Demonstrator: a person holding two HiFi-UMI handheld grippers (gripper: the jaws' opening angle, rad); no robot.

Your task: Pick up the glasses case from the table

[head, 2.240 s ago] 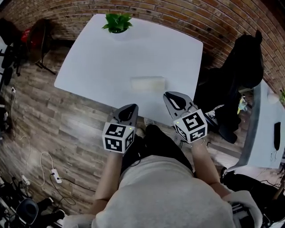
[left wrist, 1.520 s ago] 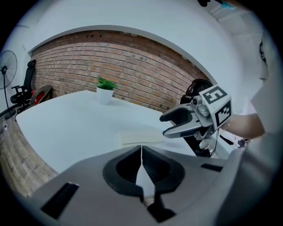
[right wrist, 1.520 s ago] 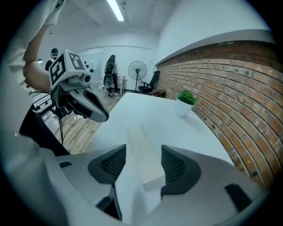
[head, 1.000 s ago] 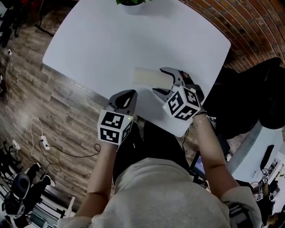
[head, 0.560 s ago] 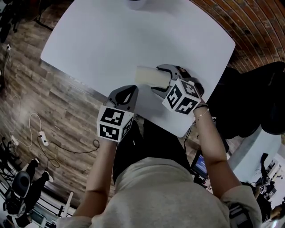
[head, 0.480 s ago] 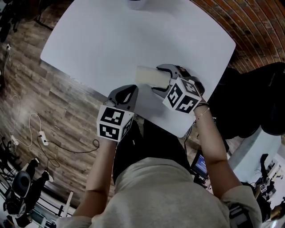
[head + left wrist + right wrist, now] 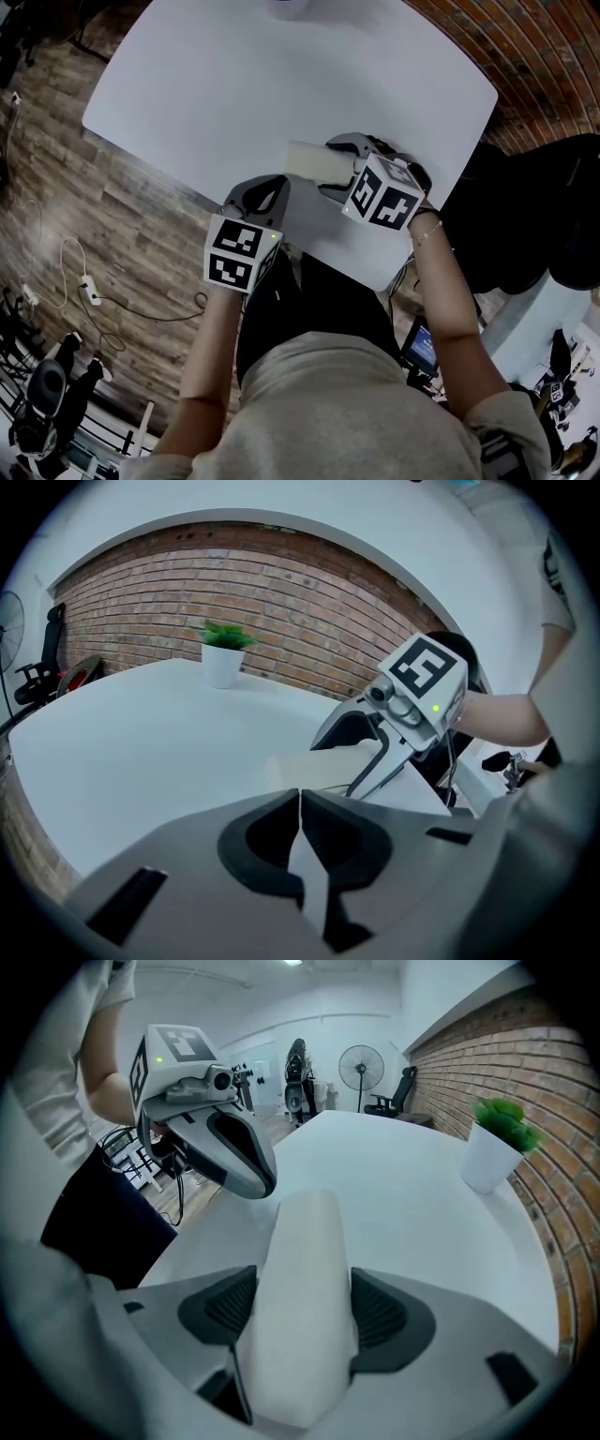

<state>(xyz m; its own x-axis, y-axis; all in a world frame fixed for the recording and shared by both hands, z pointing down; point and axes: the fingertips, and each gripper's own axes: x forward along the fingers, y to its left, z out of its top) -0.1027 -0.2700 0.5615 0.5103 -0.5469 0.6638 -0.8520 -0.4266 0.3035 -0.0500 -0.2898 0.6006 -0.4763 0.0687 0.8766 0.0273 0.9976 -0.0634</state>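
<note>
The pale, oblong glasses case [image 7: 307, 160] lies on the white table [image 7: 225, 84], near its front right corner. My right gripper [image 7: 339, 167] straddles the case's right end, and in the right gripper view both ribbed pads [image 7: 380, 1314] press against the sides of the case [image 7: 302, 1241]. I cannot tell whether the case's far end rests on the table. My left gripper [image 7: 265, 192] is shut and empty, with its jaws [image 7: 300, 808] together over the front edge, a little left of the case [image 7: 314, 769].
A white pot with a green plant [image 7: 222, 663] stands at the table's far side, by the brick wall [image 7: 525, 47]. Beyond the right edge is a black chair [image 7: 553, 216]. Cables and a power strip [image 7: 89, 286] lie on the wood floor to the left.
The right gripper has slid further over the case's right end and tipped more steeply down, jaws now against its sides. The left gripper has stayed where it was, shut.
</note>
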